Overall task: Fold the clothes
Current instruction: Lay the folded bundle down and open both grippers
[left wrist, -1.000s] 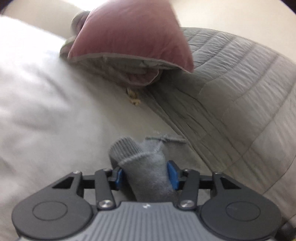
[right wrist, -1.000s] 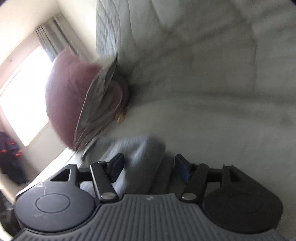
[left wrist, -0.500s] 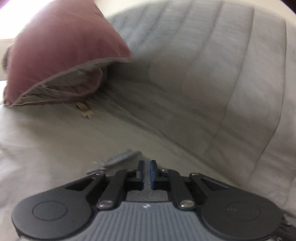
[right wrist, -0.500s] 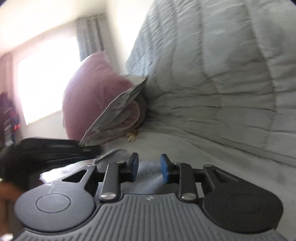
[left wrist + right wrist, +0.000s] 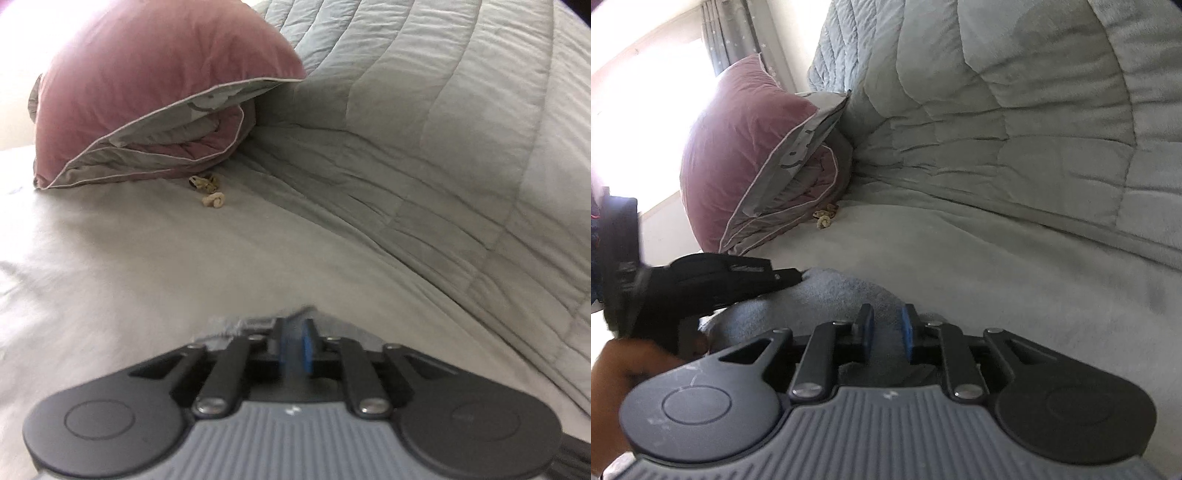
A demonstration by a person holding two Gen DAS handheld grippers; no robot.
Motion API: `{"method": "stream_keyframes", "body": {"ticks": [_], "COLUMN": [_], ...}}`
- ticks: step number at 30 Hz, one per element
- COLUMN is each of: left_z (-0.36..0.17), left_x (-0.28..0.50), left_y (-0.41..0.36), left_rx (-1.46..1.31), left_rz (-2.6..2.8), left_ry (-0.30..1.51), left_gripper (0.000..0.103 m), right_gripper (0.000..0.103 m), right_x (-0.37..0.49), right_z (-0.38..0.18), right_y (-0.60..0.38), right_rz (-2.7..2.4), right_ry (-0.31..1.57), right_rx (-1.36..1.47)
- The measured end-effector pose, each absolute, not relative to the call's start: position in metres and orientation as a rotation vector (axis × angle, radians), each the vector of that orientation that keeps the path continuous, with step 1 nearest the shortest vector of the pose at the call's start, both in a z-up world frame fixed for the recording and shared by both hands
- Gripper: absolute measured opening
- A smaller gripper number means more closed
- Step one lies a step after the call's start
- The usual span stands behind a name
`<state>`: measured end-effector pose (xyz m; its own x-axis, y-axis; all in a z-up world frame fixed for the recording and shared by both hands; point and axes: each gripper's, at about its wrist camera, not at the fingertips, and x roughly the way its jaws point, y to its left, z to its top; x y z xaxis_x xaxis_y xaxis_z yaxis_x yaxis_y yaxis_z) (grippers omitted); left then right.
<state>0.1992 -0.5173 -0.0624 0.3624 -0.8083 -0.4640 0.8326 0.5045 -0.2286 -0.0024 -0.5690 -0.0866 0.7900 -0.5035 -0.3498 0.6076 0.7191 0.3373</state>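
Observation:
A grey sock [image 5: 842, 291] lies on the pale bed sheet [image 5: 997, 280], stretched between my two grippers. My right gripper [image 5: 887, 326] has its blue pads pressed on the near part of the sock, and its jaws are closing. In the same view my left gripper [image 5: 798, 276] comes in from the left, held by a hand [image 5: 624, 365], with its tips on the sock's far end. In the left wrist view my left gripper [image 5: 295, 341] stands nearly shut with a strip of grey cloth between its pads, jaws opening slightly. A bit of the sock [image 5: 225, 325] shows just beyond it.
A pink folded duvet [image 5: 155, 81] with a grey lining rests at the back left, also in the right wrist view [image 5: 746, 147]. A quilted grey cover [image 5: 443, 147] rises along the right. A small beige scrap [image 5: 214, 199] lies near the duvet. A bright window [image 5: 646, 92] is far left.
Both grippers went from wide around the sock to narrow on it. The left gripper shifted sideways and rolled, and now shows in the right wrist view.

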Motion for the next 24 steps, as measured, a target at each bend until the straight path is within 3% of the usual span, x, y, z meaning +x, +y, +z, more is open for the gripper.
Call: {"method": "stream_keyframes", "body": {"ticks": [2, 5, 10, 13, 17, 19, 22, 24], "left_z": [-0.057, -0.047, -0.029, -0.018, 0.002, 0.012, 0.027, 0.037], "left_x": [0.191, 0.174, 0.154, 0.144, 0.128, 0.120, 0.108, 0.100], "left_y": [-0.508, -0.498, -0.488, -0.479, -0.461, -0.449, -0.428, -0.416], "left_rx": [0.060, 0.128, 0.222, 0.251, 0.287, 0.290, 0.277, 0.267], "left_rz": [-1.058, -1.052, -1.027, -0.998, -0.963, -0.947, -0.941, -0.940], "left_ry": [0.578, 0.570, 0.604, 0.638, 0.691, 0.713, 0.732, 0.746], "left_gripper": [0.022, 0.035, 0.050, 0.058, 0.067, 0.078, 0.088, 0.094], "right_gripper": [0.029, 0.050, 0.053, 0.062, 0.066, 0.067, 0.073, 0.085], "right_x": [-0.005, -0.006, -0.005, -0.009, -0.023, -0.034, -0.050, -0.056], "right_z": [-0.084, -0.078, -0.060, -0.041, -0.010, 0.005, 0.026, 0.035], "right_y": [-0.564, -0.556, -0.549, -0.545, -0.540, -0.535, -0.523, -0.512], "right_rz": [-0.629, -0.644, -0.655, -0.655, -0.662, -0.665, -0.698, -0.710], "right_ry": [0.238, 0.237, 0.274, 0.315, 0.378, 0.392, 0.411, 0.429], "right_rx": [0.434, 0.396, 0.411, 0.411, 0.458, 0.504, 0.531, 0.544]}}
